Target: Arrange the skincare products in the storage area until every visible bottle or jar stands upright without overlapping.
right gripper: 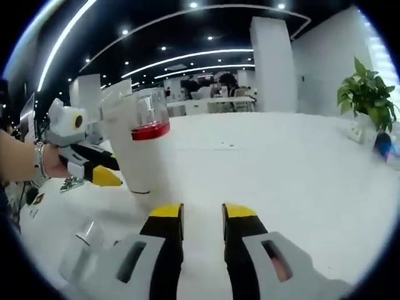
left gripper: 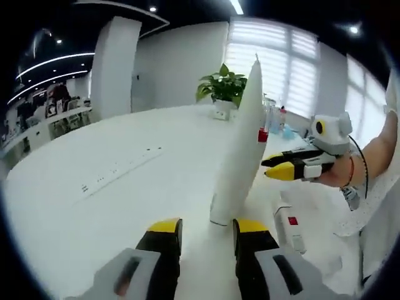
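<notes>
A tall white tube (left gripper: pixel 240 150) stands on its cap just beyond my left gripper (left gripper: pixel 207 228), which is open and holds nothing. A small red-banded piece (left gripper: pixel 263 134) shows behind the tube. A white bottle with a red mark (left gripper: pixel 289 230) lies on its side to the right of my jaws. My right gripper (left gripper: pixel 275 170) hovers right of the tube in a person's hand. In the right gripper view a white upright container (right gripper: pixel 128 156) with a clear cap and red band (right gripper: pixel 150 122) stands ahead-left of my open right gripper (right gripper: pixel 203 215). A clear-capped bottle (right gripper: pixel 84 240) lies at lower left, near the left gripper (right gripper: pixel 103 170).
The white table (left gripper: pixel 125 187) stretches wide to the left, with a strip of sockets (left gripper: pixel 119 169). A potted plant (left gripper: pixel 222 87) and small bottles (left gripper: pixel 278 122) stand at the far edge. The plant (right gripper: pixel 369 100) is also at the right in the right gripper view.
</notes>
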The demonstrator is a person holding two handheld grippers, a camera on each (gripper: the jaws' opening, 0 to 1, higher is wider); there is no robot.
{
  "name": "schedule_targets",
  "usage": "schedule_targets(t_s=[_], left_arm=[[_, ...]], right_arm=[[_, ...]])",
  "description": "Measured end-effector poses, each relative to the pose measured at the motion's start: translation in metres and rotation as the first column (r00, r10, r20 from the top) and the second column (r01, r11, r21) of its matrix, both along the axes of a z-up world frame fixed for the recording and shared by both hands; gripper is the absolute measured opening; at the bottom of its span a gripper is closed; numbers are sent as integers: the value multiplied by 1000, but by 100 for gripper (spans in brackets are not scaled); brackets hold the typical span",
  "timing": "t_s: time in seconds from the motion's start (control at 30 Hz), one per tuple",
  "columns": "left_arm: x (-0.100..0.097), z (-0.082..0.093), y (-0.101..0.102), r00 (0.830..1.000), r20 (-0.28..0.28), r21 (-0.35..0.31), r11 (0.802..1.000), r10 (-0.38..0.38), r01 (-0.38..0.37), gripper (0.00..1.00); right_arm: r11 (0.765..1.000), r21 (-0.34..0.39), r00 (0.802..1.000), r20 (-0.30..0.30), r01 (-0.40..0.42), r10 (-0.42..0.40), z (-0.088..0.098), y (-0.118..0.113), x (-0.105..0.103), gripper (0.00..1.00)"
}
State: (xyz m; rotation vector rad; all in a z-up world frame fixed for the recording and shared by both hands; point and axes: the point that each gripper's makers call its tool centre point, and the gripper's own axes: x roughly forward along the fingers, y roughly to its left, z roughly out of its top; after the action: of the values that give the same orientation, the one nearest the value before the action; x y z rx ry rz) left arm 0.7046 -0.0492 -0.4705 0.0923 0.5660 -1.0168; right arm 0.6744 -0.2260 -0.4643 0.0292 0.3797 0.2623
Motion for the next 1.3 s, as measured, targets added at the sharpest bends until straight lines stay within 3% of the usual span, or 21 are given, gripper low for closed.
schedule_targets(t_s=[0.17,0.27,0.47,0.57,0.63,0.7,0.77,0.8,0.93,1.1,1.2,1.3], left_arm=[[-24,10,12,998,37,6,999,45,-45,33],[-41,15,6,999,35,5,999,42,-42,33],[-80,24,-32,1000,9,-16,1000,-17,17,33],[-97,12,-52,998,-24,21,998,-66,67,34],[-105,-5,-54,996,-50,101,991,-79,84,34],[-112,-17,-59,991,-100,131,986,-86,99,34],[-113,-22,-63,990,-116,137,986,-82,98,34],[-115,-28,-62,988,-130,170,980,-85,106,34],[-113,-43,-58,988,-112,288,948,-106,135,23],[-116,-45,-61,982,-78,366,911,-173,190,21],[-122,-43,-64,970,-66,364,900,-233,241,20],[-126,-43,-65,969,-57,349,904,-241,246,19]], right_arm=[[998,68,1000,-7,-18,18,-1,-9,-7,24],[984,148,995,-12,-101,104,-1,2,-17,26],[962,179,975,-45,-206,217,-8,24,-32,25],[959,172,968,-73,-224,240,-14,29,-36,25],[957,175,966,-79,-232,248,-15,31,-38,26],[954,178,962,-87,-240,258,-16,32,-41,26],[951,173,957,-94,-255,273,-18,34,-44,25],[947,163,950,-102,-276,295,-19,36,-47,25],[932,157,930,-123,-326,346,-22,43,-54,23],[924,150,919,-129,-353,372,-23,43,-63,24],[919,168,914,-143,-356,380,-27,35,-70,23],[924,234,918,-189,-302,348,-39,27,-76,26]])
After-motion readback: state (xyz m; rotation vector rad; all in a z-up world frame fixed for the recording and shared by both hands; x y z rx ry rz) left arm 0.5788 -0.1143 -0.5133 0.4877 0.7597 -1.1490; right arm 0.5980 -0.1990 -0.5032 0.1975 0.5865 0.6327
